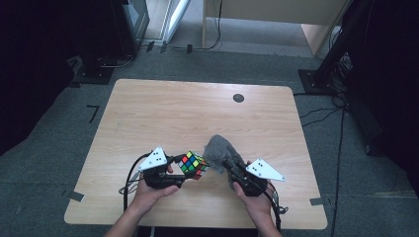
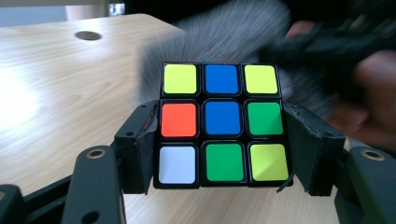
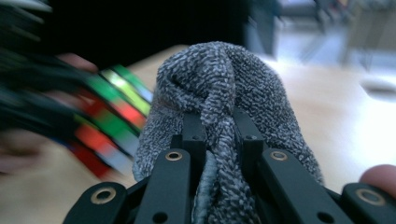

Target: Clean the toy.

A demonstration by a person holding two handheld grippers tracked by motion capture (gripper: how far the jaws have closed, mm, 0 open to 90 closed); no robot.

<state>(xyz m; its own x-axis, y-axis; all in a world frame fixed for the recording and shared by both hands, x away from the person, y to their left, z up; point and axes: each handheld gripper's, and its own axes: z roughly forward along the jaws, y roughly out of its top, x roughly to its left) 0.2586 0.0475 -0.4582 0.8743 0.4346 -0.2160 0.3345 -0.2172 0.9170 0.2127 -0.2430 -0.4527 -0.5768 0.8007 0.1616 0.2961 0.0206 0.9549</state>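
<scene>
Left gripper [image 2: 223,140]: fingers [image 2: 140,149] clamp the puzzle cube [image 2: 223,126] by its sides, clear of the tabletop [image 1: 163,113]. Right gripper [image 3: 217,135]: fingers pinched tight on a fold of grey cloth [image 3: 219,88], just beside the cube. Both things gripped; judging by this, wiping the cube is yet to come.

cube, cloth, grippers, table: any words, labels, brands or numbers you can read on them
None: no text reads anywhere.
Puzzle cube: plain colour stickers, no logo.
Grey cloth: no tag in sight.
White plates on the left gripper and right gripper: dark dots, no letters.
Table: a dark round spot, no writing.
</scene>
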